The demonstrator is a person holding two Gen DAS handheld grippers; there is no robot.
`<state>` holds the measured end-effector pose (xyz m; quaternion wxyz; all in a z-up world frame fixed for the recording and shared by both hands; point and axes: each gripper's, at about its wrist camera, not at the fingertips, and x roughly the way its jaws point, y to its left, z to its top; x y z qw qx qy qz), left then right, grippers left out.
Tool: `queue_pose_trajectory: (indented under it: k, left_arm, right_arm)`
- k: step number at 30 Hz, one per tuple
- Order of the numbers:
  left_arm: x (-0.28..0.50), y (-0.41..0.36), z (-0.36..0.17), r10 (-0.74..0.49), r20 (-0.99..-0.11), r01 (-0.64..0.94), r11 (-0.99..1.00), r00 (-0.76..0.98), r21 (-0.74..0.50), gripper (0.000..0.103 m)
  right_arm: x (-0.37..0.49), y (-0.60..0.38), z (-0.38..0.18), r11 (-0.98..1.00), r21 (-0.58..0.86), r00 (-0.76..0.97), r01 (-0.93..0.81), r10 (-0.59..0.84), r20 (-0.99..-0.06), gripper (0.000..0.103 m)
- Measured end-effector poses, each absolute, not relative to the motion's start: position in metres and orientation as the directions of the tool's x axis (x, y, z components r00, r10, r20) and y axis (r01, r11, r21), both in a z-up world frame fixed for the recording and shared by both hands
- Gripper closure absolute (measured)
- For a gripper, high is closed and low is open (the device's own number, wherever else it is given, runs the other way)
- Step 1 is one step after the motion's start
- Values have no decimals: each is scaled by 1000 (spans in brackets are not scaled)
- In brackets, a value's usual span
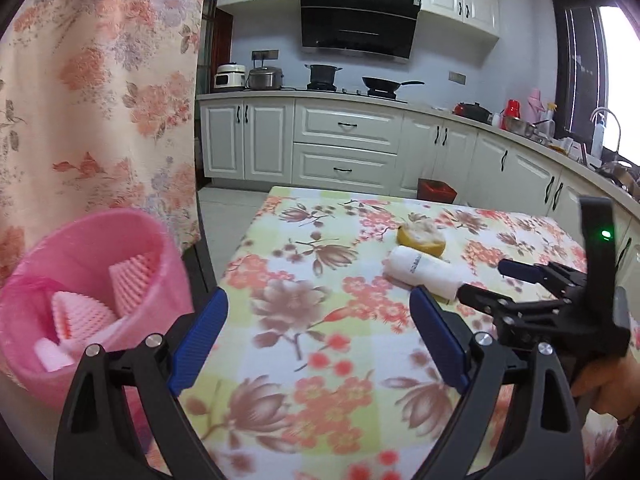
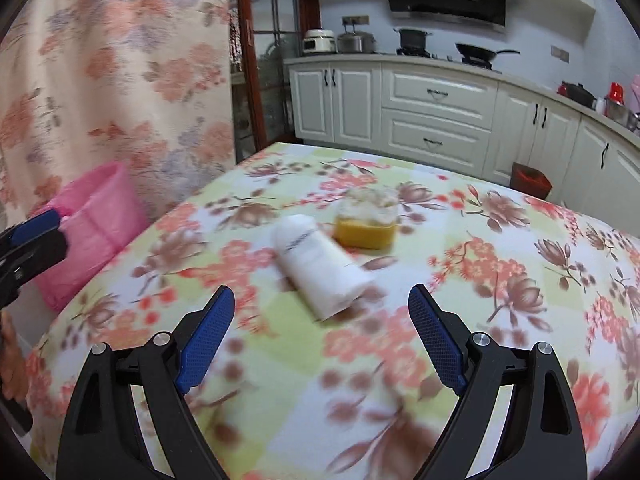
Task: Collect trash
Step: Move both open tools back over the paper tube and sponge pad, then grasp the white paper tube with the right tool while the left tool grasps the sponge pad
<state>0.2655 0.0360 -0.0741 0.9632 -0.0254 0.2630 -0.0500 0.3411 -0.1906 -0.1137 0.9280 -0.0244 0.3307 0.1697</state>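
A white rolled tissue pack point(image 2: 320, 266) lies on the floral tablecloth point(image 2: 480, 320), with a yellow fruit peel point(image 2: 366, 226) just behind it. Both also show in the left wrist view, the roll point(image 1: 420, 274) and the peel point(image 1: 422, 234). A pink bin point(image 1: 80, 300) with a pink liner stands off the table's left edge and holds pink foam netting point(image 1: 132, 280). My right gripper point(image 2: 322, 300) is open and empty, just short of the roll; it shows in the left wrist view point(image 1: 486, 280). My left gripper point(image 1: 318, 304) is open and empty over the table's left part, beside the bin.
A floral curtain point(image 1: 100, 80) hangs behind the bin. White kitchen cabinets point(image 1: 344, 140) and a cluttered counter run along the far and right walls. A small red bin point(image 1: 436, 190) stands on the floor beyond the table. The pink bin shows in the right wrist view point(image 2: 96, 224).
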Motion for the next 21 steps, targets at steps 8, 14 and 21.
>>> queue_pose_trajectory:
  k: [8,14,21]
  left_arm:
    - [280,45,-77,-63,-508,37,998,859,-60,14]
    - [287,54,-79,-41,-512,10,998,858,-63,14]
    - [296,46,-84,-46,-523,21,998,851,-53,14]
  right_arm:
    - [395,-182,-125,935,81,655,-345,302,-693,19]
    - [417,-167,-133,928,63,610,-368,292,-737,20]
    - [421,-162,-142,921,65,562,-385,290,-775,52]
